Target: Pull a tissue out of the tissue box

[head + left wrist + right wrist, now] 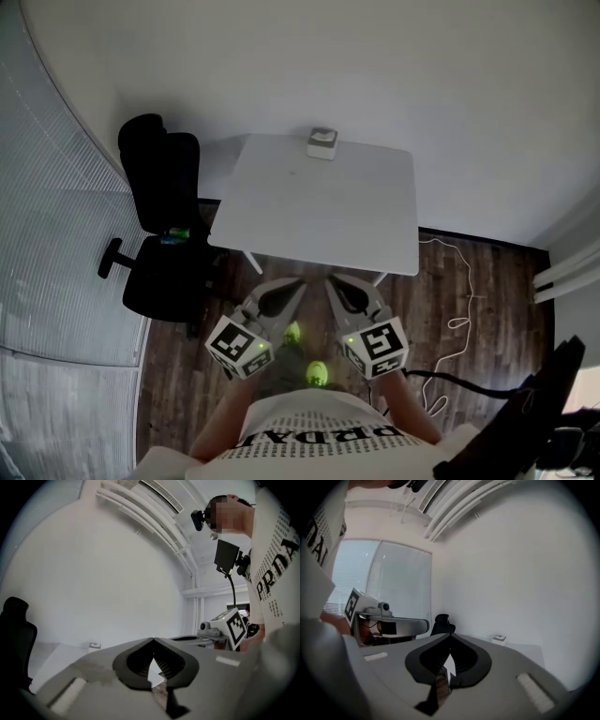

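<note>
A small white tissue box [322, 142] stands at the far edge of the white table [319, 211]. Both grippers hang side by side short of the table's near edge, over the wooden floor, far from the box. My left gripper [300, 280] is shut with nothing between its jaws, and my right gripper [329, 278] is likewise shut and empty. In the left gripper view the closed tips [153, 639] point level, with the box [95, 646] small in the distance. The right gripper view has its closed tips [450, 634] and the box [499, 638] far off to the right.
A black office chair [164, 216] stands at the table's left side. A white cable [459, 319] trails over the floor on the right. Window blinds [47, 234] run along the left wall. Black equipment [544, 403] sits at the lower right.
</note>
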